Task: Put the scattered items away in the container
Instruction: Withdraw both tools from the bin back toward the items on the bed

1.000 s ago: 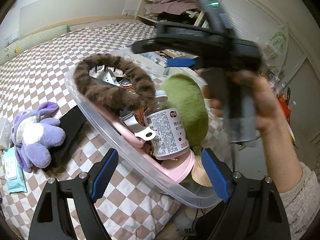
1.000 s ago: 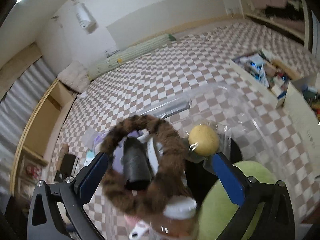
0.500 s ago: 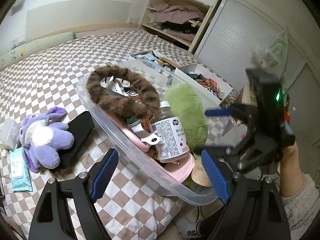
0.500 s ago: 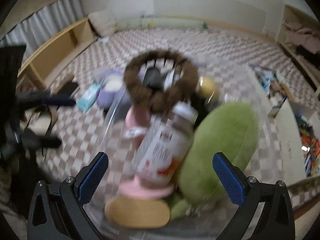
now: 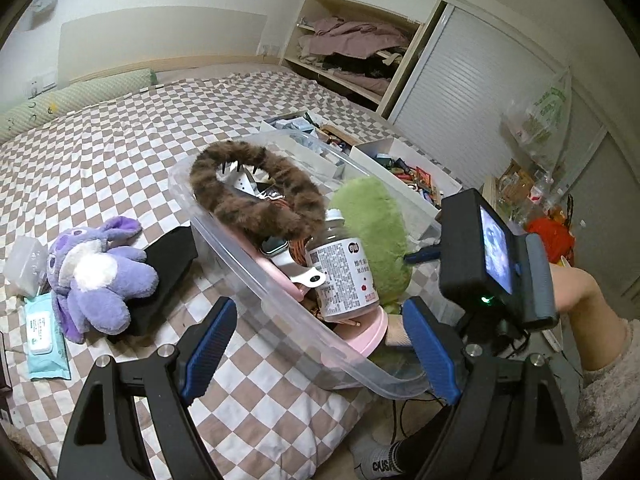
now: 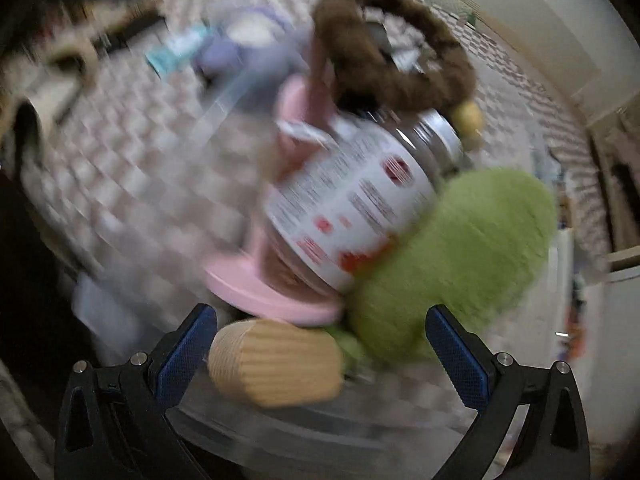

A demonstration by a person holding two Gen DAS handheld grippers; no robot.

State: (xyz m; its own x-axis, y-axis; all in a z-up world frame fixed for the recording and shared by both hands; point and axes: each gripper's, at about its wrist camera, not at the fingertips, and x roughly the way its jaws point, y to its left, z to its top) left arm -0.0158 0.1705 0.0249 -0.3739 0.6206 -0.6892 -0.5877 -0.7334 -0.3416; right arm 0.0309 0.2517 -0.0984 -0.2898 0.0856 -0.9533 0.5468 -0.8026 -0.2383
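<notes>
— Fingers first: how do they stand?

— Both pairs are spread wide with nothing clamped. The left gripper (image 5: 320,354) hovers over the near rim of the clear container (image 5: 224,240), its blue pads either side of that rim without pressing on it. The right gripper (image 6: 320,360) points steeply down at the container's near end; a tan ribbed object (image 6: 276,360) lies between its pads, close to the left one, though the blur hides whether they touch.

— What fills the container?

— Nearest, a pink item (image 5: 370,330) against the near wall, then a labelled bottle (image 5: 344,276) leaning on a green plush (image 5: 372,232). A brown furry ring (image 5: 256,196) lies over the far half, rising above the rim. It looks packed, with little bare room inside.

— And what is still outside?

— To the left on the checkered bedding (image 5: 120,148): a black object (image 5: 164,276) just beside the container's wall, a purple plush toy (image 5: 96,276) resting partly on it, a teal wipes pack (image 5: 44,336) and a clear pouch (image 5: 26,266) farther left.

— Room for moving?

— Bedding lies open beyond the purple toy and behind the container. On the right the bed edge drops away, where the person's hand (image 5: 576,292) holds the right device. Past the container stand white boxes (image 5: 400,172) of small goods, then shelves (image 5: 352,56).
</notes>
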